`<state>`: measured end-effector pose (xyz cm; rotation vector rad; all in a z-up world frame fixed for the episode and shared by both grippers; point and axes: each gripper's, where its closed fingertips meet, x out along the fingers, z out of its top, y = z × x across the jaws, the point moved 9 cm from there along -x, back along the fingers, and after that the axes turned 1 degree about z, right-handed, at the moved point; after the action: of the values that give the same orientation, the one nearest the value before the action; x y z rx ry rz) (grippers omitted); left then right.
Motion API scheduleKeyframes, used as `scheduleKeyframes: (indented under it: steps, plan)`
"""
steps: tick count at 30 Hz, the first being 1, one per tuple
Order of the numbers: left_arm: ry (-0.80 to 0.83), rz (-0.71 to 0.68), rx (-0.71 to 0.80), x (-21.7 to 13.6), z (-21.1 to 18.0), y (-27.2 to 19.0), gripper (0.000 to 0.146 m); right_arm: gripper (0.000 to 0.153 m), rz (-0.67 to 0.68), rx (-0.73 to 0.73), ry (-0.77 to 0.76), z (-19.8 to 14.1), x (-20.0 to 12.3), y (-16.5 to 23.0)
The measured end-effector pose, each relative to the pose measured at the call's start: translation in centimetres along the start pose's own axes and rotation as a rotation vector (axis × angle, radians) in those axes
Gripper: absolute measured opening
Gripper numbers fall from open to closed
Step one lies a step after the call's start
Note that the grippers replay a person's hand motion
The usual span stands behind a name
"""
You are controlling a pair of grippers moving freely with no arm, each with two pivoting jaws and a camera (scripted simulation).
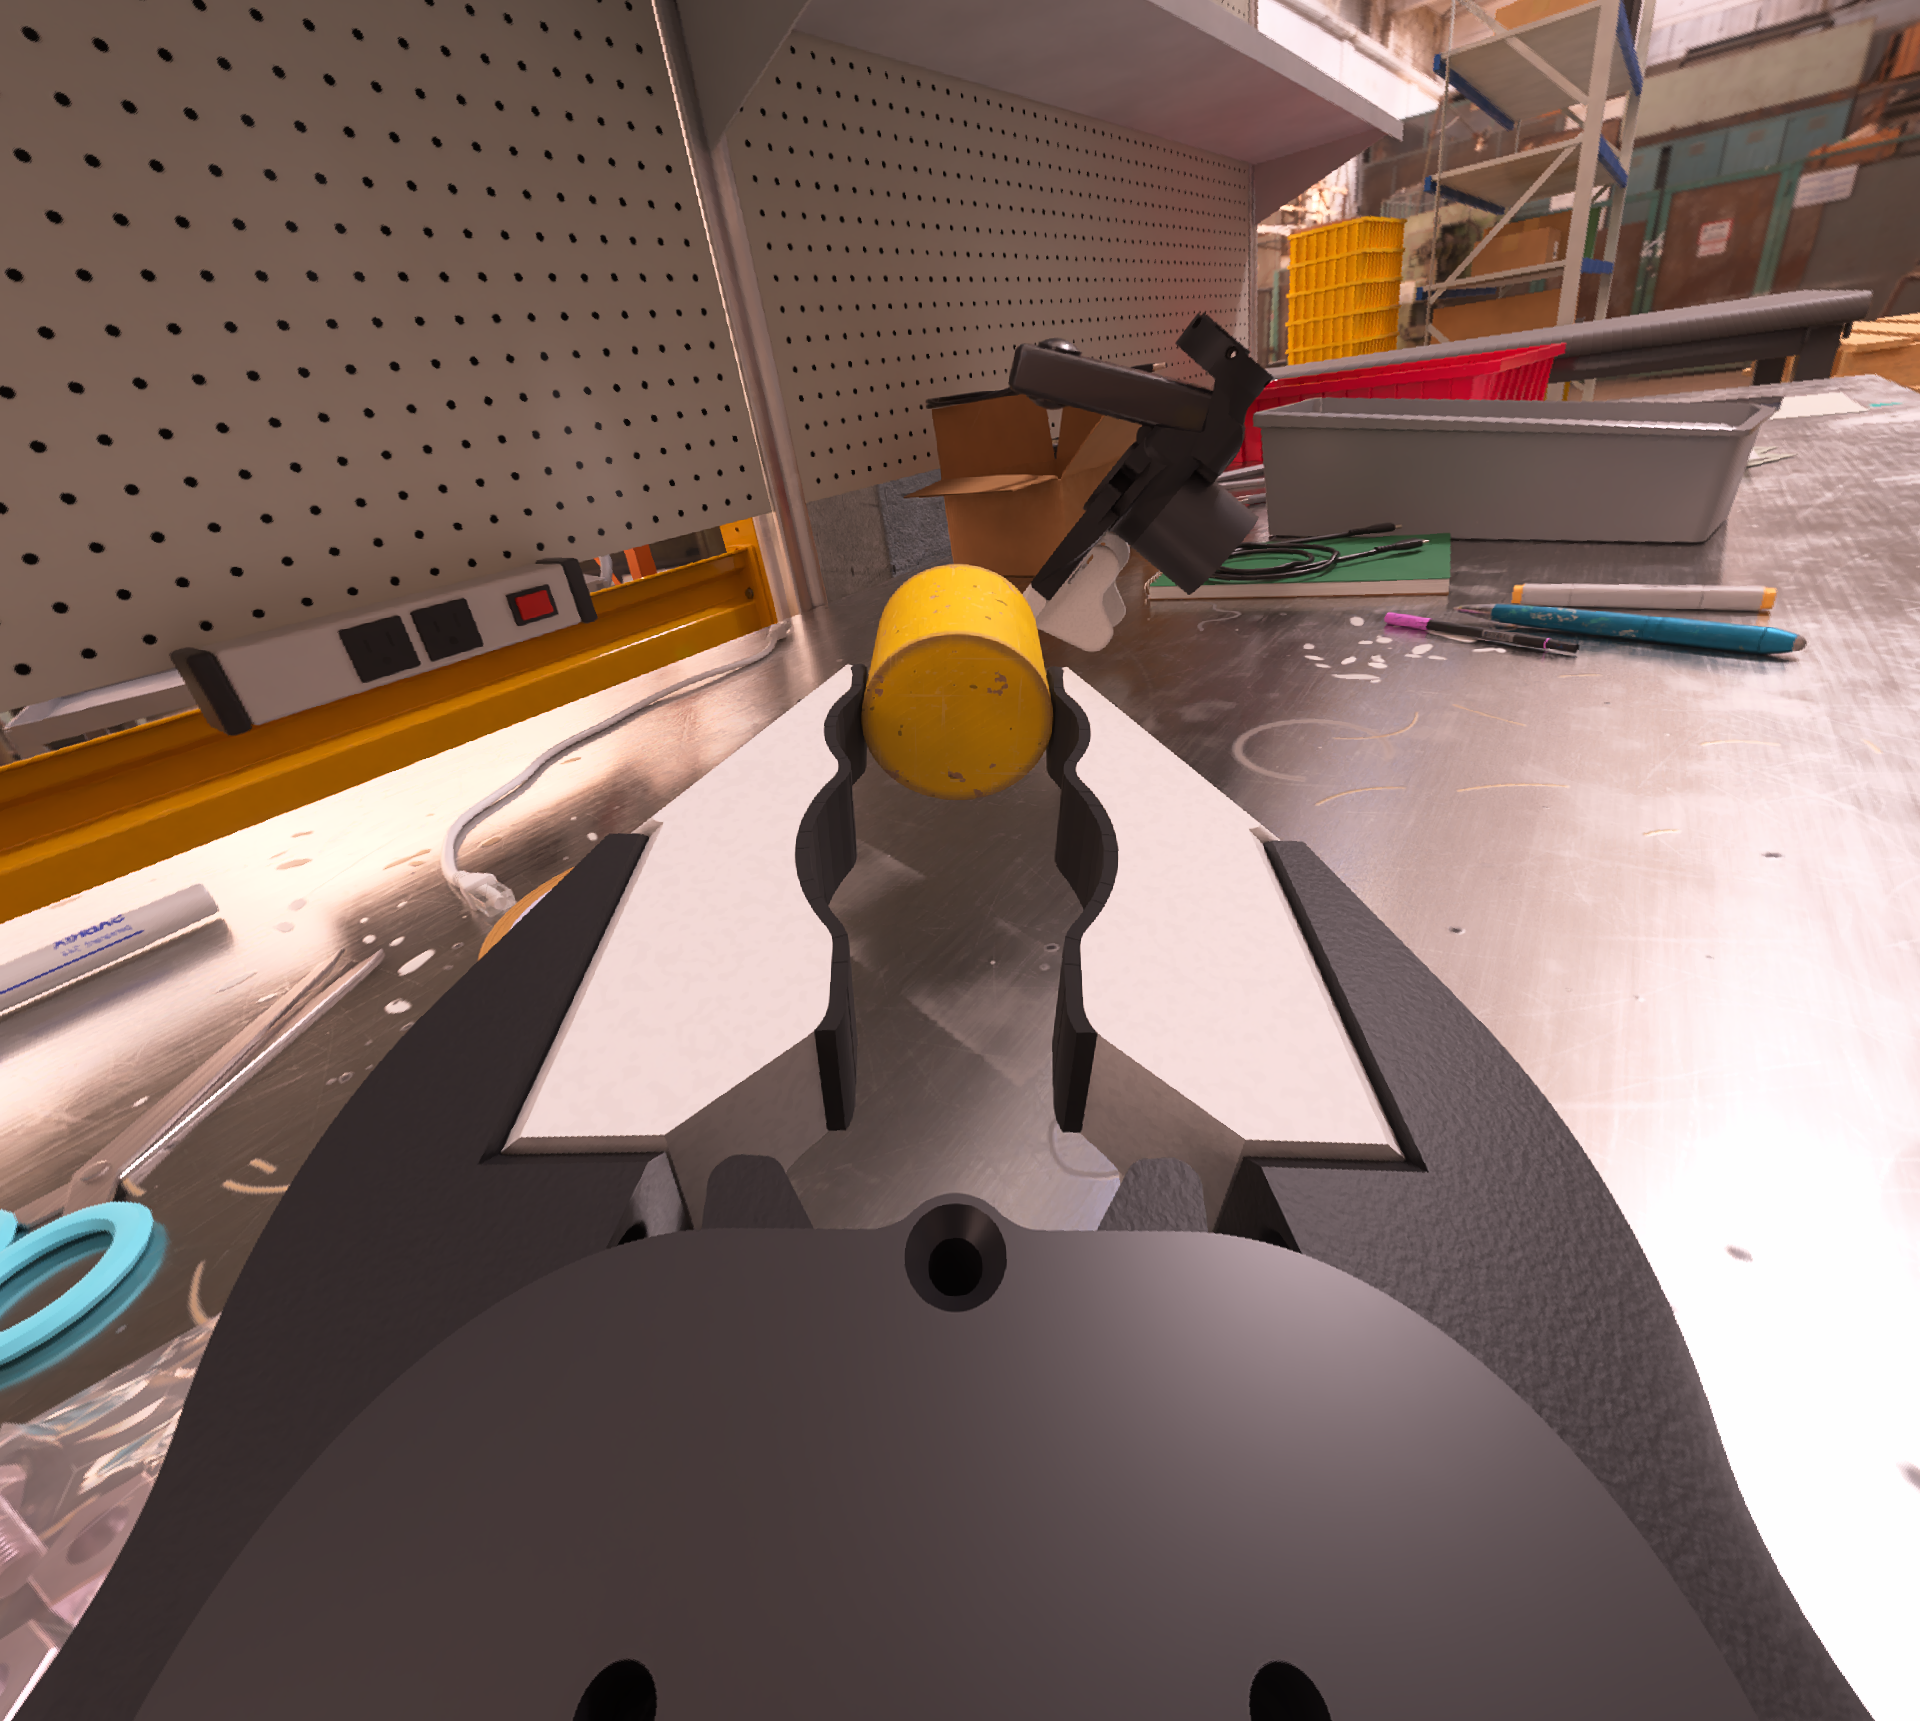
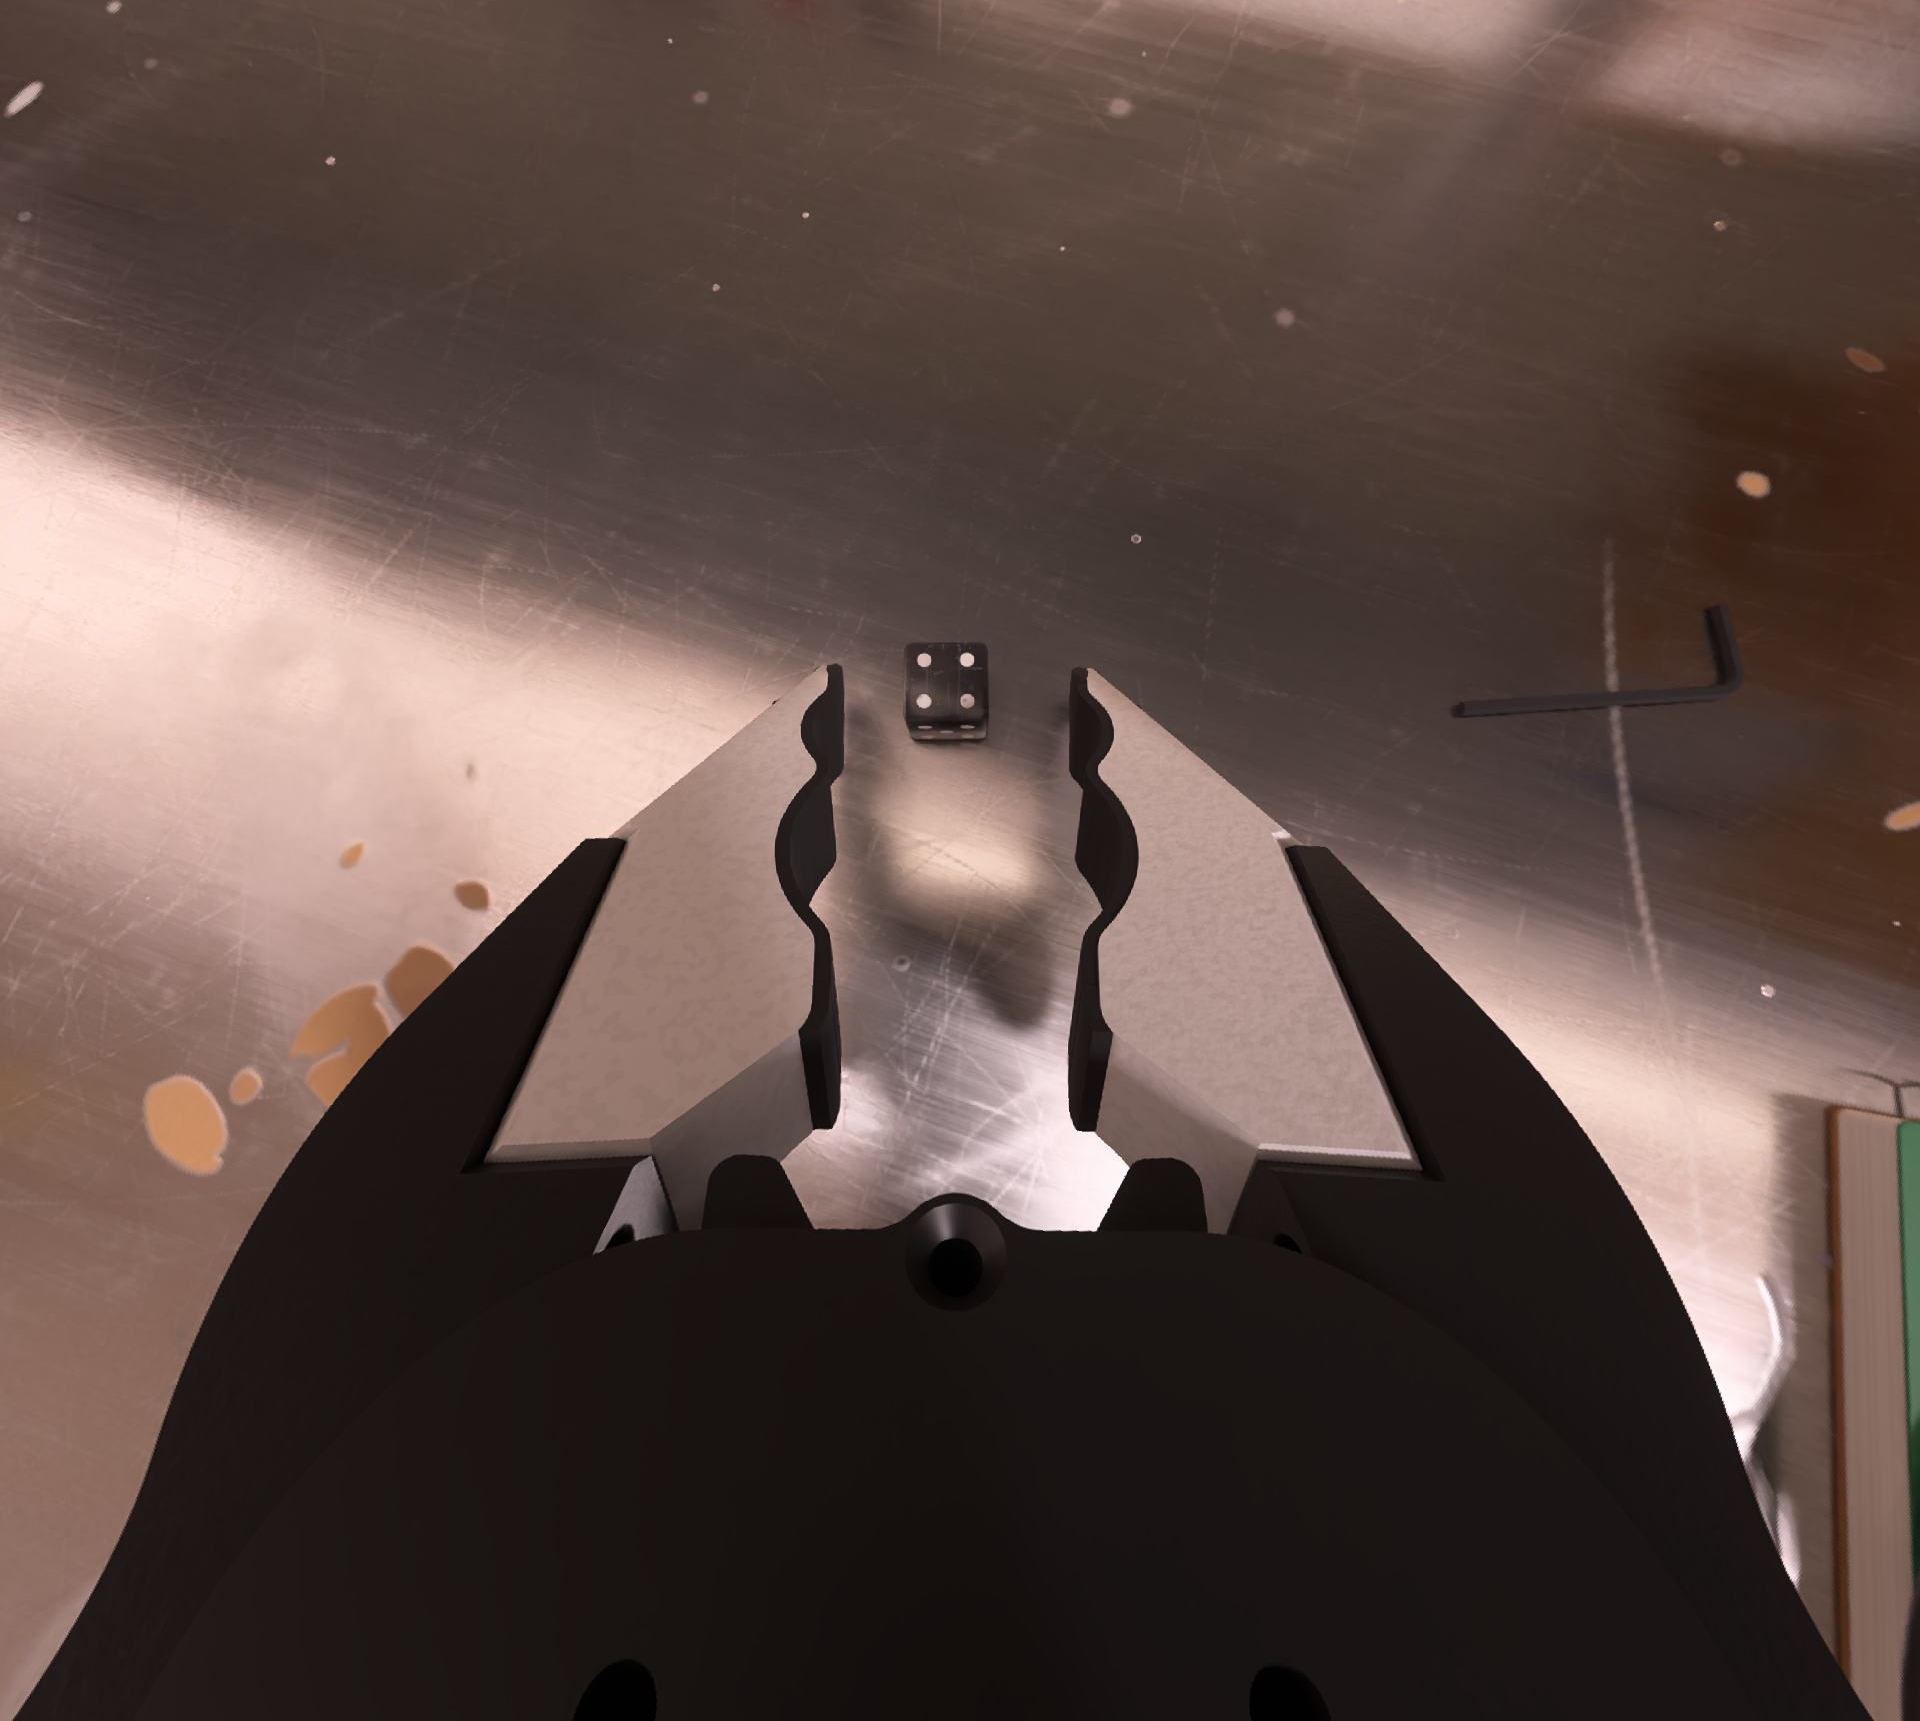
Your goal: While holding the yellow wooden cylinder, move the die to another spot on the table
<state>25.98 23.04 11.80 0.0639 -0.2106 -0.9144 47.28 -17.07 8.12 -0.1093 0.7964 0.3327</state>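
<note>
My left gripper [image 1: 956,715] is shut on the yellow wooden cylinder [image 1: 956,695] and holds it lying sideways above the metal table [image 1: 1558,892]. The right gripper shows beyond the cylinder in the left wrist view [image 1: 1081,611], tilted down toward the table. In the right wrist view my right gripper [image 2: 954,695] is open and points down at the table [image 2: 935,321]. The small dark die [image 2: 945,692] with white pips lies on the table between its fingertips, touching neither finger.
A black hex key [image 2: 1590,689] lies right of the die. A white cable [image 1: 582,757], power strip [image 1: 395,643], pens [image 1: 1621,622], green notebook [image 1: 1340,570], cardboard box [image 1: 1018,466], grey bin [image 1: 1507,466] and teal scissors [image 1: 62,1276] sit around. A pegboard wall [image 1: 364,269] stands behind.
</note>
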Motion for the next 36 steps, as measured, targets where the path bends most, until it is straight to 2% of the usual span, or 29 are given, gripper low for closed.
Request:
scheduleKeyframes:
  steps: [4, 7, 11, 15, 20, 26, 29, 31, 36]
  plan:
    - [0.0, -0.001, -0.003, 0.0, 0.0, 0.0, 0.034, 0.04, 0.005, -0.01, 0.034, 0.1, 0.6, 0.2]
    - [0.0, -0.001, -0.002, 0.0, 0.0, 0.0, 0.034, 0.016, 0.004, -0.022, 0.044, 0.1, 0.6, 0.3]
    - [-0.001, -0.001, -0.002, 0.0, 0.0, 0.0, 0.034, 0.016, 0.028, -0.061, 0.046, 0.1, 0.1, 0.6]
    - [0.0, 0.002, 0.001, 0.0, 0.0, 0.0, 0.034, 0.016, 0.089, -0.126, -0.039, 0.9, -2.3, 2.5]
    - [0.001, 0.002, 0.005, 0.0, 0.0, 0.0, 0.034, 0.016, 0.269, -0.265, -0.166, 0.6, -7.4, 8.8]
    - [-0.013, 0.022, 0.01, -0.1, 0.2, 0.1, 0.034, 0.016, 0.584, -0.482, -0.234, -3.9, -12.0, 20.9]
    - [-0.019, 0.032, -0.004, -0.2, 0.1, 0.2, 0.034, 0.016, 0.697, -0.59, -0.205, -6.6, -12.6, 26.3]
    - [-0.021, 0.034, -0.01, -0.3, 0.1, 0.3, 0.034, 0.016, 0.716, -0.647, -0.171, -8.2, -12.2, 28.8]
    - [-0.02, 0.033, -0.006, -0.3, 0.1, 0.2, 0.034, 0.016, 0.738, -0.716, -0.096, -10.8, -10.5, 31.6]
